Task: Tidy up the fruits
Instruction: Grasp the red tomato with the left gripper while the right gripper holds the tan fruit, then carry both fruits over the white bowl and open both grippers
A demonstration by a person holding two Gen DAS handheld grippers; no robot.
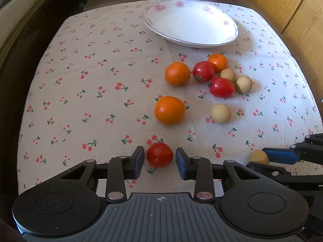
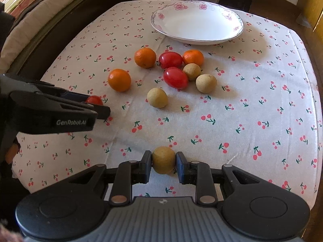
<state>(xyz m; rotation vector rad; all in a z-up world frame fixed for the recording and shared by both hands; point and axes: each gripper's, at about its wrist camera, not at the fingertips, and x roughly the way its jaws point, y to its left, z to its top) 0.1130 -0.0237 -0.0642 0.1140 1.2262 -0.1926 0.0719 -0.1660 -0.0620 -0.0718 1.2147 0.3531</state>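
Left gripper (image 1: 159, 157) fingers astride tomato (image 1: 159, 154), small gaps; right gripper (image 2: 164, 162) fingers clamp longan (image 2: 163, 160).

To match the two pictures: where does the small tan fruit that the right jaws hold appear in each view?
Left wrist view: the tan fruit sits low at the right edge, at the right gripper's blue tip.
Right wrist view: the same fruit is bottom centre, pressed between the jaws.
Shared landmark: the flowered plate at the top.

Left gripper (image 1: 159, 158), angled steeply downward, jaws slightly parted, pads clear of contact. Right gripper (image 2: 164, 162), likewise steeply angled, jaws clamped tight.
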